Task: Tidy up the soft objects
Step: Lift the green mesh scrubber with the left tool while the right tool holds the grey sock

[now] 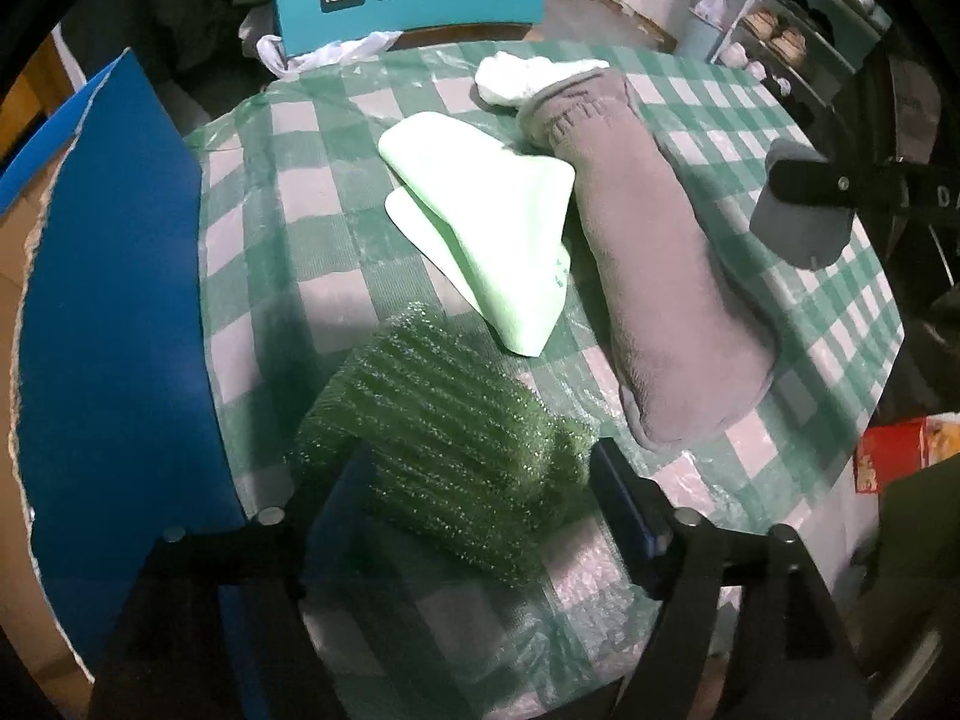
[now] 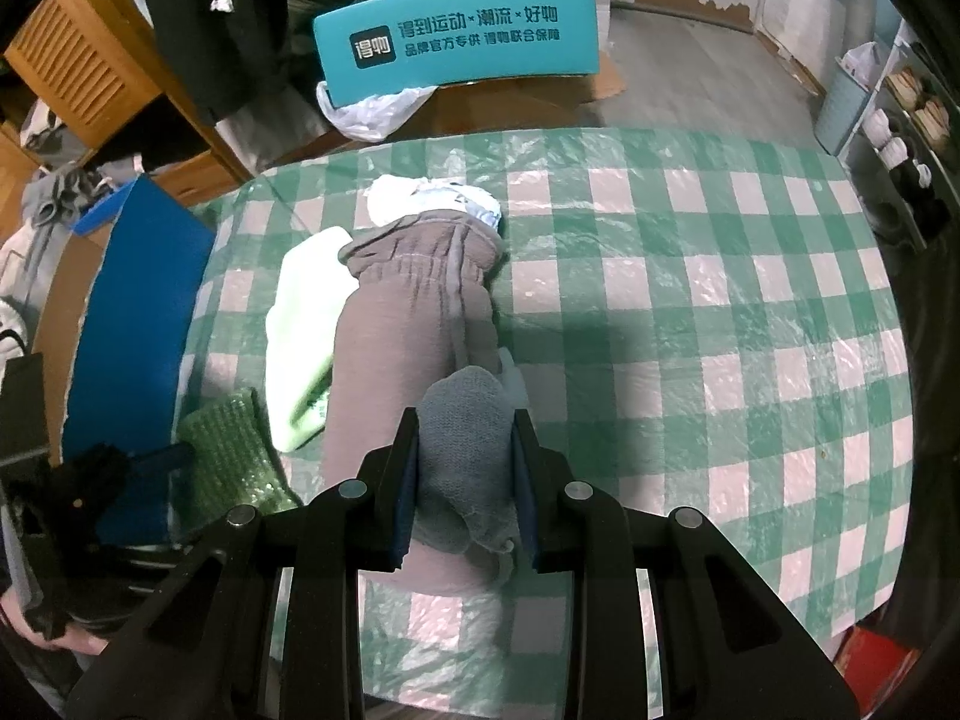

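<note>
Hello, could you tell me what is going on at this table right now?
A person is sorting soft things on a green checked tablecloth with a gripper in each hand. The right gripper is clamped on a small grey sock, above a long grey-brown sock. The left gripper stands open around a green scouring pad lying on the cloth. A pale green folded cloth and a white item lie nearby.

The worktop's [image 2: 720, 312] right half lay bare and passable. On its left, sponge [image 1: 456, 450], green cloth [image 1: 480, 222] and mitten [image 2: 408, 330] crowded together; a blue board [image 1: 114, 300] walled the left edge.
</note>
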Available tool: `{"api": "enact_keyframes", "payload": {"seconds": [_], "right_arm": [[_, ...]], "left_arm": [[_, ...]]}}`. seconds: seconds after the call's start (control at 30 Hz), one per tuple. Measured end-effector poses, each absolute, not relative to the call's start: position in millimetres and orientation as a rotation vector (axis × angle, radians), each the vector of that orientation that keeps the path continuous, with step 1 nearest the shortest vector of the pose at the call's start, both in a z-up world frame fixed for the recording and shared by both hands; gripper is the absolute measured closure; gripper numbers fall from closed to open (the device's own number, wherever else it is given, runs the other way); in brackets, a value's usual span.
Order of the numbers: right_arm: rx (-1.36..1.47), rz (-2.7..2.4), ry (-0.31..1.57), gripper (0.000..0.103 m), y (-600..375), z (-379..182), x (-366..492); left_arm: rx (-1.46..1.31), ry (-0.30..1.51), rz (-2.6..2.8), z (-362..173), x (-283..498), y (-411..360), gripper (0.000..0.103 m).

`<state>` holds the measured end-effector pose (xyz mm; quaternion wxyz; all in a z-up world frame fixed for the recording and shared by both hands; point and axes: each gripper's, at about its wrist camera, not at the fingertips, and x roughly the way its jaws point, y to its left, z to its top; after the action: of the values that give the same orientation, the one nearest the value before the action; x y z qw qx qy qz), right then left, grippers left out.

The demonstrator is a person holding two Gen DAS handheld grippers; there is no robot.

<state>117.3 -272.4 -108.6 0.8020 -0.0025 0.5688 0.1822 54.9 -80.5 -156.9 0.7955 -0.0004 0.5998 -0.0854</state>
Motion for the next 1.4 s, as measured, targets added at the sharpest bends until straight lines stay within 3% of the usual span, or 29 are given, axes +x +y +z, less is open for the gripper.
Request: {"api": "enact_keyframes", "payload": {"seconds": [0.77,0.93,1.03,1.1,1.27,1.4], "right_arm": [[0.011,0.401,1.197,0.077,-275,-92,110],[0.012,0.401,1.191,0.077,-277,-89,107],[0.013,0.402,1.187,0.077,-279,-86,105],[0.013,0.404,1.182,0.077,-279,-84,103],[0.006,0.411,1.173,0.077,-278,-79,98],[-0.005,0.419,1.165,0.077,-274,-75,94]], "left_arm": [[0.288,1.18,-0.08,-178,38,-113,0.019],[0.306,1.163,-0.084,-177,33,-116,0.036],[0.316,1.155,-0.094,-176,31,-118,0.056],[0.314,1.156,-0.102,-176,31,-119,0.075],[0.27,1.177,-0.114,-171,31,-115,0.087],[0.218,1.195,-0.116,-165,30,-110,0.088]]}}
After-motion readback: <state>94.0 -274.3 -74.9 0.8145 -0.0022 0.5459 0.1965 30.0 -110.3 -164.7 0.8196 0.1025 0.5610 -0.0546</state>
